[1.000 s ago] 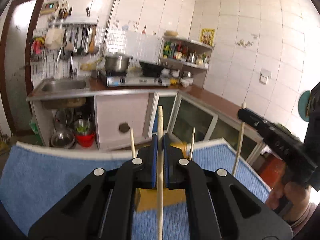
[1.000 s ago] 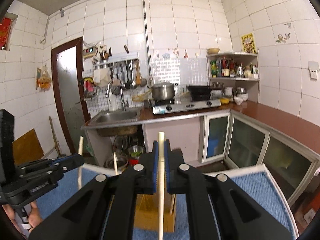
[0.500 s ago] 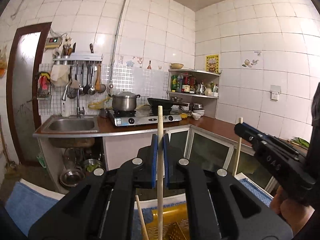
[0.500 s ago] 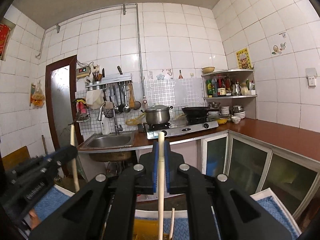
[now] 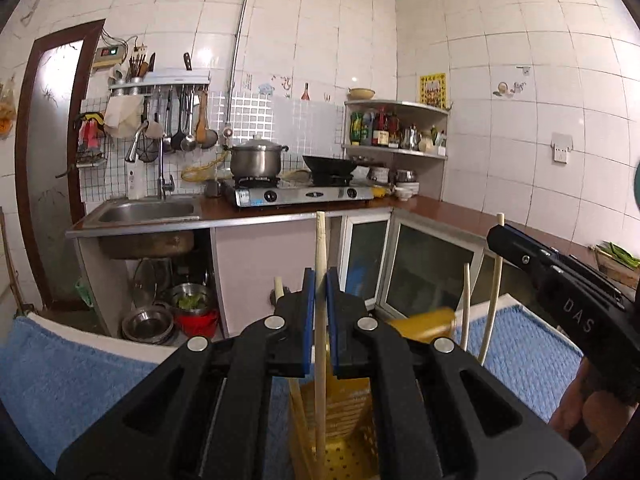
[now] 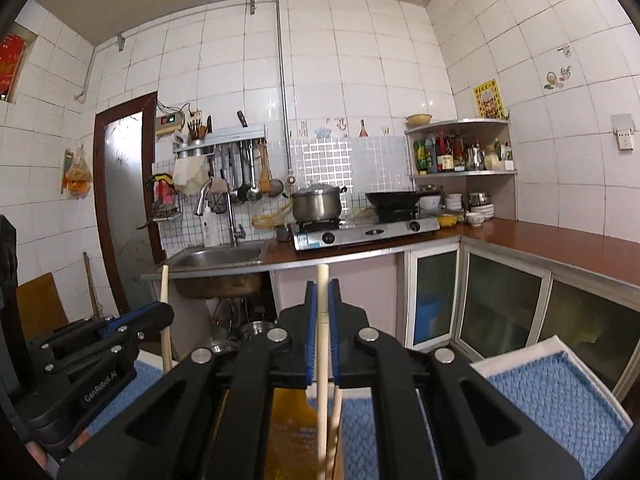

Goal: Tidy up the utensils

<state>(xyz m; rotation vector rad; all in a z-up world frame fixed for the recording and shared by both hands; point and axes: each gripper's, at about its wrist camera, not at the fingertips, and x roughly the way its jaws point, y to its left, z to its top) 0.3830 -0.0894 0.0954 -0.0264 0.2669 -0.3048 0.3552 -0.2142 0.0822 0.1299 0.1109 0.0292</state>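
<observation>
In the left wrist view my left gripper (image 5: 320, 280) is shut on an upright wooden chopstick (image 5: 320, 240). Its lower part reaches down into a yellow perforated holder (image 5: 352, 452) below the jaws. More chopsticks (image 5: 466, 304) stand in that holder. At the right, my right gripper (image 5: 496, 236) grips another upright chopstick (image 5: 493, 304). In the right wrist view the right gripper (image 6: 322, 288) is shut on its chopstick (image 6: 322, 280) above the yellow holder (image 6: 292, 420). The left gripper (image 6: 160, 314) with its chopstick (image 6: 165, 292) shows at the left.
The holder stands on a blue woven mat (image 5: 520, 344) on a white-edged table. Beyond it lie a kitchen counter with a sink (image 5: 148, 212), a gas stove (image 5: 300, 196) with a pot and a wok, glass cabinet doors and a corner shelf.
Both grippers, still gripping their chopsticks, have sunk toward the yellow holder, which now fills more of the lower view. The left chopstick's lower end has gone down into it.
</observation>
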